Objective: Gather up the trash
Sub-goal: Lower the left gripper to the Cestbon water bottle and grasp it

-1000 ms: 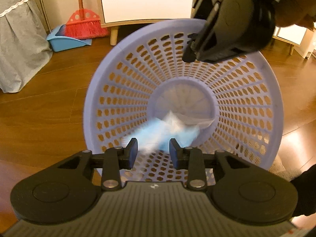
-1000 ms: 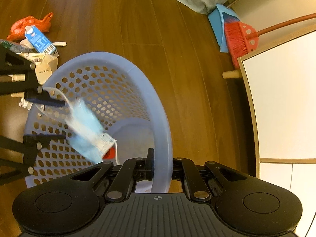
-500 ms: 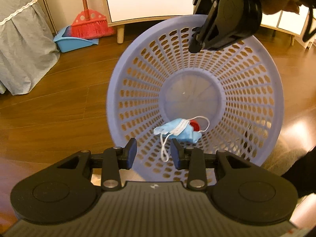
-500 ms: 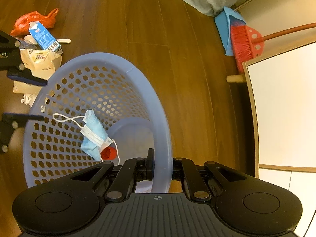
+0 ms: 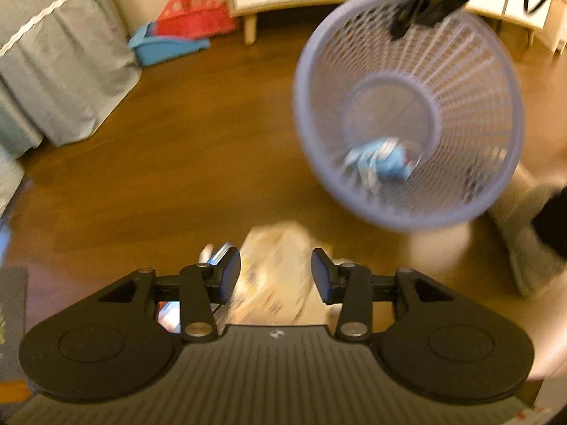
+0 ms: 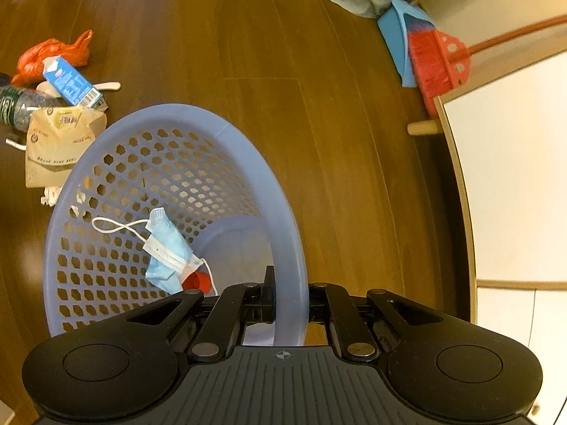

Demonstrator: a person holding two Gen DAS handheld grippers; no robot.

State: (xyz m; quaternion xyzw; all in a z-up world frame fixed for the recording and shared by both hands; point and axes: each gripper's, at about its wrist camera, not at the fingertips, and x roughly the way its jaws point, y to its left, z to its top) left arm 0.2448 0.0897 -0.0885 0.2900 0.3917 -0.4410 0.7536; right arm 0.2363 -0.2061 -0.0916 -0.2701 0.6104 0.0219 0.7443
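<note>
my right gripper [image 6: 283,304] clamped on rim of purple basket [image 6: 106,248], basket tipped on side. blue face mask [image 6: 166,251] plus red cap [image 6: 195,279] lying inside on mesh wall. my left gripper [image 5: 275,274] spread wide, holding nothing, over brown paper bag [image 5: 280,272]. dark wood floor [image 6: 230,35]. trash pile beyond basket: milk carton [image 6: 71,81], orange plastic bag [image 6: 49,53], bottle [image 6: 21,106]. red broom [image 6: 439,63] in blue dustpan [image 6: 397,35] by white cabinet [image 6: 514,177].

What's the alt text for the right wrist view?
The right gripper is shut on the rim of a lilac basket holding a blue mask and a red cap. Trash lies on the wood floor beyond it.
</note>
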